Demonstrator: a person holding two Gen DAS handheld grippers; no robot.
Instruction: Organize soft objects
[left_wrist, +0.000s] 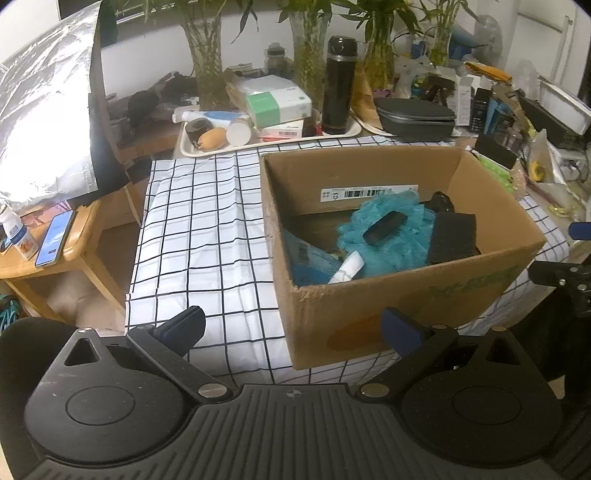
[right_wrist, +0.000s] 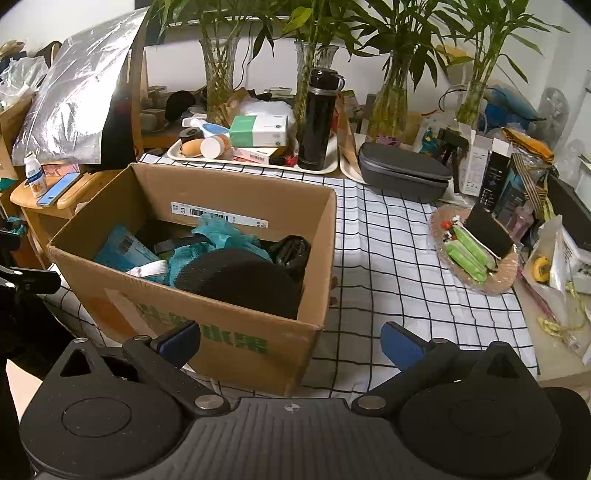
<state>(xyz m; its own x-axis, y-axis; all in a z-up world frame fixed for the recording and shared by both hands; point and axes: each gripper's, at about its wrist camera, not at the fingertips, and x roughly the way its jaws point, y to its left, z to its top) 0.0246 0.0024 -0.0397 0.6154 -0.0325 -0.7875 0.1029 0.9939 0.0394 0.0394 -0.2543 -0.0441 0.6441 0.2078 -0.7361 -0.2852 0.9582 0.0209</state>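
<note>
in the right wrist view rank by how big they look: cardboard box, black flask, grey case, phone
1. cardboard box, though it is also the nearest
2. grey case and black flask look alike in area, unranked
3. phone

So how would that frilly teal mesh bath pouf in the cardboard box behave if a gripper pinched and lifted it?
The frilly teal mesh bath pouf would probably squash under the fingers, since it is loose ruffled netting. It looks light for its bulk. The small black block lying on it would likely slide off inside the cardboard box.
</note>
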